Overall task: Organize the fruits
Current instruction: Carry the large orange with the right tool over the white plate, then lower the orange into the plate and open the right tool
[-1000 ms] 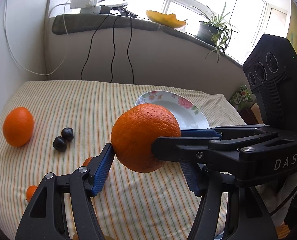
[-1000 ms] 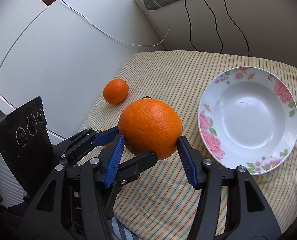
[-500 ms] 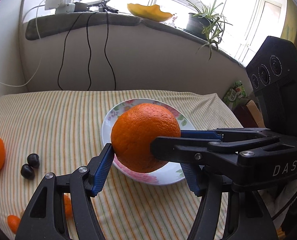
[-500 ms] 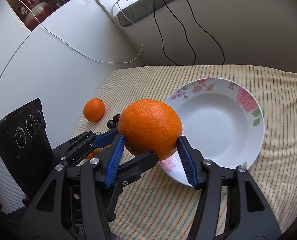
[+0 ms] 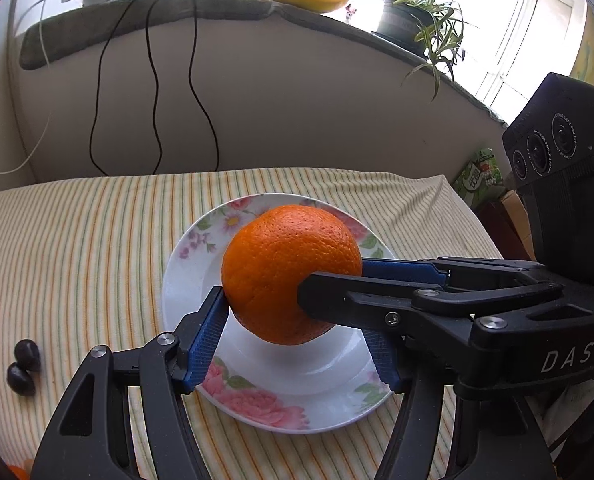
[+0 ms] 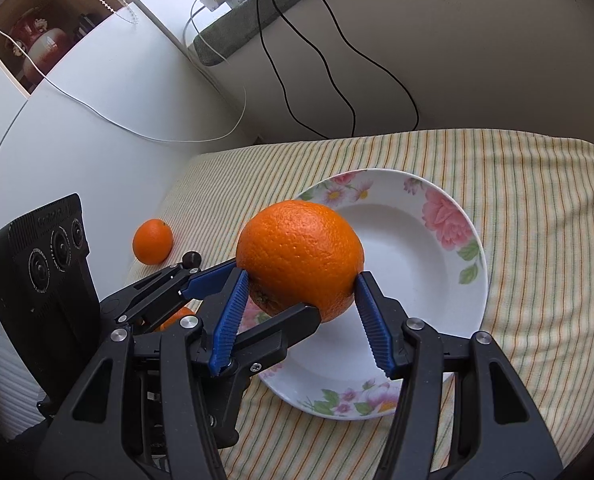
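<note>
A large orange [image 5: 291, 274] hangs just above the white floral plate [image 5: 185, 280], held from two sides. My left gripper [image 5: 293, 332] is shut on it, and my right gripper [image 6: 299, 300] is shut on it too, crossing in from the right in the left wrist view. The orange [image 6: 300, 255] also shows in the right wrist view over the near left part of the plate [image 6: 449, 216]. A smaller orange [image 6: 152, 241] lies on the striped cloth to the left.
Two dark plums [image 5: 24, 366] lie left of the plate on the striped cloth [image 5: 77, 240]. A small orange fruit [image 6: 177, 317] peeks out behind my left gripper. Black cables [image 5: 153, 92] hang down the wall behind. A potted plant [image 5: 407, 20] stands on the sill.
Both grippers have carried the large orange from beside the plate to right over it and somewhat lower. The smaller orange and plums have slid toward the left edge of view.
</note>
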Demonstrator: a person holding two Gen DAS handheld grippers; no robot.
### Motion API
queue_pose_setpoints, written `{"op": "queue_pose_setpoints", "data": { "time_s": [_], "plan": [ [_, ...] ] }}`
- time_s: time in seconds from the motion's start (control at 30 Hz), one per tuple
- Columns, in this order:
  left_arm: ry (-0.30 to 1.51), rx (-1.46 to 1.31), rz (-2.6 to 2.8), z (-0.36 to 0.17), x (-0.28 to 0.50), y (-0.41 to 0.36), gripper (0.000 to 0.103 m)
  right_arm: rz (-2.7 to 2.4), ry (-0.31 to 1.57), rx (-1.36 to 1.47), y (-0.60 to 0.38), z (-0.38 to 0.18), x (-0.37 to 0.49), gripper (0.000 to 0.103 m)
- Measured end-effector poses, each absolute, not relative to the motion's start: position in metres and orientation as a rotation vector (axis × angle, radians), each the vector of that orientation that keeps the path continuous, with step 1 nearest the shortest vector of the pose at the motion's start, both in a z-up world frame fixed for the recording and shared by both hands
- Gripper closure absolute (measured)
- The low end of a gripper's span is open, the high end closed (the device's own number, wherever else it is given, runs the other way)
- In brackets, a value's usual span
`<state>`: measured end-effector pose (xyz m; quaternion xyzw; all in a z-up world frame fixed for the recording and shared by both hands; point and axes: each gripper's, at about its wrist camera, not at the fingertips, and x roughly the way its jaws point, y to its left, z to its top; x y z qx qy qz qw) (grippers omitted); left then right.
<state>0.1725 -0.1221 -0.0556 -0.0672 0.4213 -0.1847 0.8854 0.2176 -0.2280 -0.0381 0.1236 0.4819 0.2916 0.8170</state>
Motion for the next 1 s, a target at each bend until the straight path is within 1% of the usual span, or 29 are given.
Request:
{"op": "queue_pose_setpoints", "data": {
  "time_s": [0.43, 0.53, 0.7, 0.77, 0.83, 0.9, 1.0],
  "plan": [
    [0.924, -0.135, -0.395, -0.067, 0.182, -0.136, 0.038, 0.587, 1.053, 0.297, -0.241, -0.051, 0.229, 0.045],
    [0.92, -0.127, -0.396, -0.067, 0.181, -0.136, 0.039, 0.579, 1.051, 0.298, -0.242, -0.054, 0.231, 0.045],
    [0.919, -0.112, -0.387, -0.068, 0.182, -0.137, 0.039, 0.581, 1.046, 0.3, -0.243, -0.054, 0.232, 0.044],
    [0.924, -0.102, -0.374, -0.069, 0.182, -0.136, 0.037, 0.583, 1.038, 0.299, -0.244, -0.052, 0.231, 0.042],
    [0.923, -0.1, -0.374, -0.069, 0.18, -0.135, 0.037, 0.565, 1.021, 0.289, -0.246, -0.049, 0.229, 0.031],
    [0.92, -0.1, -0.373, -0.069, 0.178, -0.133, 0.037, 0.553, 1.006, 0.288, -0.249, -0.047, 0.227, 0.027],
    [0.916, -0.098, -0.372, -0.068, 0.175, -0.131, 0.037, 0.549, 1.002, 0.295, -0.252, -0.045, 0.226, 0.026]
  ]
}}
